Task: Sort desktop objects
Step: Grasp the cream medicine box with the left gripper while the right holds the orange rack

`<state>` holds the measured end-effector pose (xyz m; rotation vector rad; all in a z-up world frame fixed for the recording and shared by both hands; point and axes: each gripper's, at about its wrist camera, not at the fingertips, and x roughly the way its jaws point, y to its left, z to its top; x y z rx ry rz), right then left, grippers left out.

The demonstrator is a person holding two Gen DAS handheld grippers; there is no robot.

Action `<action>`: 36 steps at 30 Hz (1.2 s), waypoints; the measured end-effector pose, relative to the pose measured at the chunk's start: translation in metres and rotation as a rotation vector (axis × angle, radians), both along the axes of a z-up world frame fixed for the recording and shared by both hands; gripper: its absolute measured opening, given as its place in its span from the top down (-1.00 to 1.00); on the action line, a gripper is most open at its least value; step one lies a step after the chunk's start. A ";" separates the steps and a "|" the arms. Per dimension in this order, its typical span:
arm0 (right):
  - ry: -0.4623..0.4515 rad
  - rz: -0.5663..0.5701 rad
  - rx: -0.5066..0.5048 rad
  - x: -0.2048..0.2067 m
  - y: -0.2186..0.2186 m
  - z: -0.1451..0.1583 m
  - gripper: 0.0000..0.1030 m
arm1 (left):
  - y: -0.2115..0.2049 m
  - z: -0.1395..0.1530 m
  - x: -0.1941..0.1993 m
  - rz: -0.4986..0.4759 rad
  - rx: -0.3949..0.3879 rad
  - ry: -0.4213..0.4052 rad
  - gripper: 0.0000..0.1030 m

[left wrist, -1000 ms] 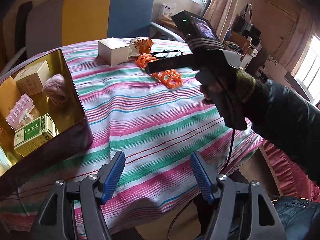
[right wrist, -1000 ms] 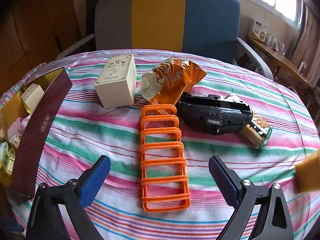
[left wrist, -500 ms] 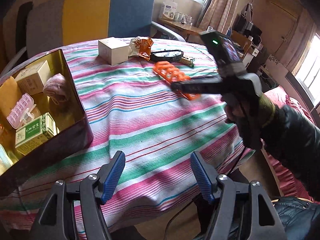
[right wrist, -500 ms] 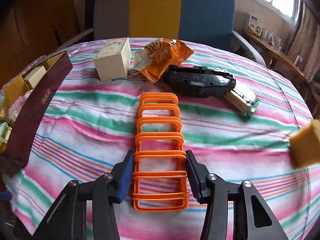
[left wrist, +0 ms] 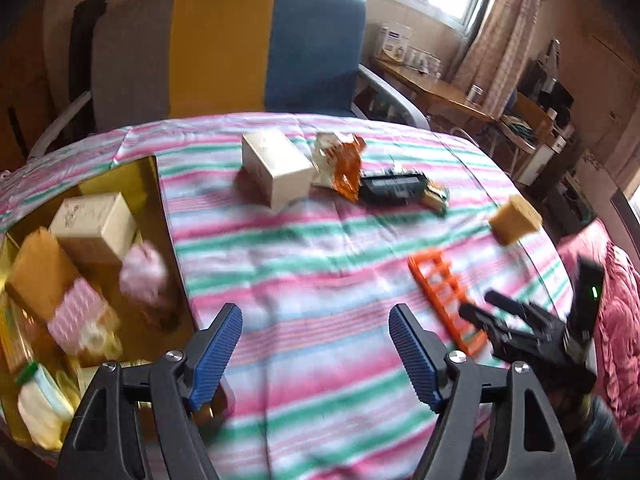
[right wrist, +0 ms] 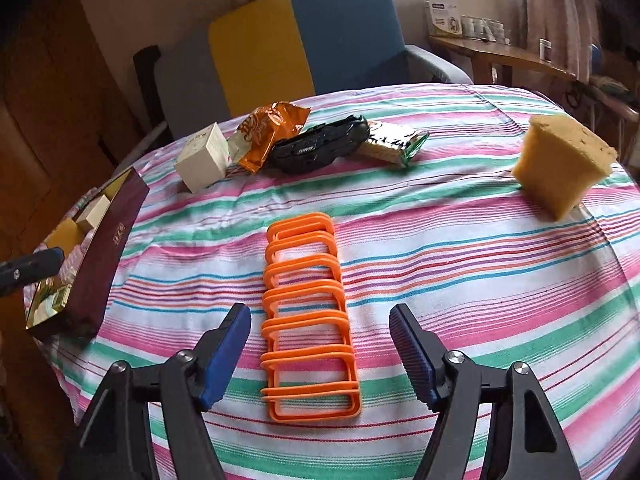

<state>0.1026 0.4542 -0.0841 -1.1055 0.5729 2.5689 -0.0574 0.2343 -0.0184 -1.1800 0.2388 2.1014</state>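
while jaws widen, right hand-held gripper [right wrist: 320,354] straddles orange rack [right wrist: 310,316] (untouched), left hand-held gripper [left wrist: 316,354] spreading, empty

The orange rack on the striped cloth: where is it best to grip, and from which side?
Probably across its two long rails, coming down from above at the near end. The orange rack lies flat, lengthwise between the opening fingers of the right gripper, narrower than their gap.

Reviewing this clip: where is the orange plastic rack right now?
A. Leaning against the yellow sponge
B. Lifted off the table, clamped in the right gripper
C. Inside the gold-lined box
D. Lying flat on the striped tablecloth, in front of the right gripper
D: the orange rack lies flat on the tablecloth ahead of the right gripper, whose opening jaws touch nothing, well apart from the sponge.
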 end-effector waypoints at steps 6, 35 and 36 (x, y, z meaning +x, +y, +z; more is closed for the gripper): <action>0.021 -0.089 -0.009 -0.002 0.024 -0.009 -0.61 | 0.038 0.001 -0.059 0.085 -0.026 -0.014 -0.51; 0.120 -0.025 -0.008 -0.004 0.031 -0.022 -1.00 | 0.119 -0.059 -0.173 0.204 -0.142 -0.148 -0.35; 0.120 -0.025 -0.007 -0.004 0.030 -0.022 -1.00 | 0.118 -0.059 -0.175 0.212 -0.137 -0.162 -0.35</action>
